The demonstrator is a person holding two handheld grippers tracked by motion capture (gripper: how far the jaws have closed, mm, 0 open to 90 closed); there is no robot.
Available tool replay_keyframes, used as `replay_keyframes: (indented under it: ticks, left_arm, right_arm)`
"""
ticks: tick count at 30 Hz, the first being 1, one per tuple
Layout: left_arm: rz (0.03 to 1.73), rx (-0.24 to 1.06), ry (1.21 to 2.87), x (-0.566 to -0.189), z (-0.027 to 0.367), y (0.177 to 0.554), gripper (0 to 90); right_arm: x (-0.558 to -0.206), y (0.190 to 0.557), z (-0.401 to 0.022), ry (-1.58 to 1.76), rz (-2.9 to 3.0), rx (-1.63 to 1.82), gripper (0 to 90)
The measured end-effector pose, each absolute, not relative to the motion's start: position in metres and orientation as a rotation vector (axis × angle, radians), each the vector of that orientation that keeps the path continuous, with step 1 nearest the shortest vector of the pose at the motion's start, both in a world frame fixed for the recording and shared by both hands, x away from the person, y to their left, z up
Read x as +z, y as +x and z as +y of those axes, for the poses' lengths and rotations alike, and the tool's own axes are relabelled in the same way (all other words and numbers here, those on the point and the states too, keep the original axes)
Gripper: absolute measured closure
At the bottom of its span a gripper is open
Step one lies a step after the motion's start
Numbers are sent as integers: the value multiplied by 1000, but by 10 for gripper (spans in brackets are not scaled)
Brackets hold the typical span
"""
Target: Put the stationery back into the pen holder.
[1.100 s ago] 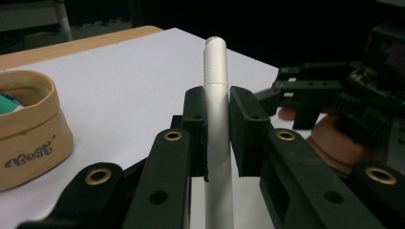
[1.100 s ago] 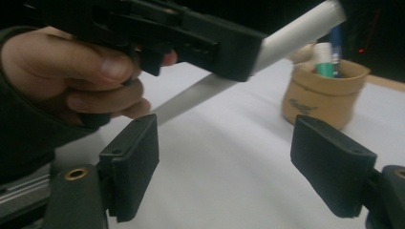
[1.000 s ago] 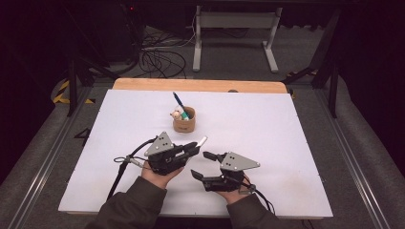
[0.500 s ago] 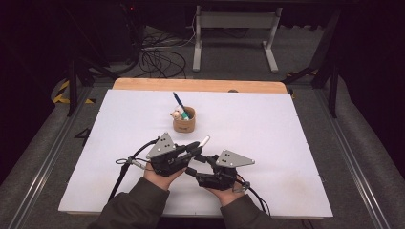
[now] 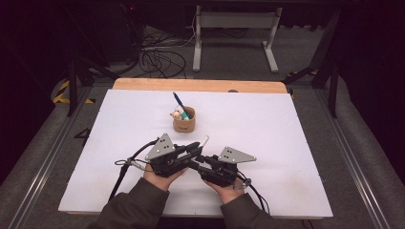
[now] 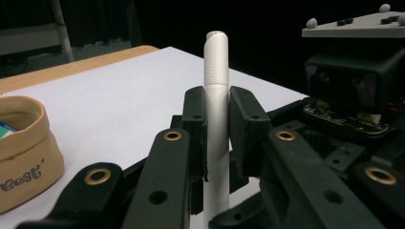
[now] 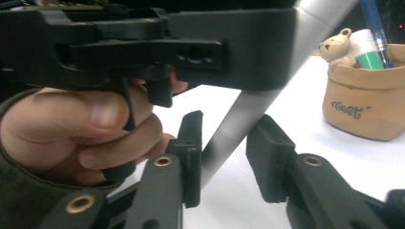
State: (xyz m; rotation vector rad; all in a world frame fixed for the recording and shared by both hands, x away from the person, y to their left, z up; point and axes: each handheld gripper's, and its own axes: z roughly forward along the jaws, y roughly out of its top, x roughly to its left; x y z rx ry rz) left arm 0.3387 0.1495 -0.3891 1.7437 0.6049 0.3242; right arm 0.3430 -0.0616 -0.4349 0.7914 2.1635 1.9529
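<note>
My right hand-held gripper [image 5: 198,163] has closed in on the left hand-held gripper [image 5: 197,147] over the last second, its jaws now open around the white pen [image 6: 216,109]. The left clamps that pen above the bench [image 5: 286,143], near the cup [image 5: 184,121], so I judge a handover is next.

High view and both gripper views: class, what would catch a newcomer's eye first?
The white pen, clamped upright in the left gripper near the table's front edge. The right gripper sits open around its lower end. Behind them stands a tan pouch holding a blue pen and a small bear.
</note>
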Motion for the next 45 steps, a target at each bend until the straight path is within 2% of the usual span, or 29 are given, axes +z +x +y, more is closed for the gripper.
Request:
replay_keyframes:
  ticks: [7, 14, 22, 32, 45]
  left_arm:
    - [615, 332, 1755, -388, 154, 338, 771]
    - [636, 357, 1791, -390, 161, 340, 713]
    - [664, 394, 1824, -393, 176, 341, 582]
    - [683, 421, 1848, -399, 198, 340, 463]
    - [672, 467, 1892, -414, 213, 334, 371]
  right_arm:
    - [-436, 347, -65, 849, 2171, 1890, 788]
    - [-435, 349, -68, 847, 2162, 1769, 791]
    - [-431, 350, -77, 803, 2120, 1672, 791]
    - [-426, 351, -85, 759, 2094, 1591, 791]
    - [-417, 356, -101, 767, 2042, 1571, 791]
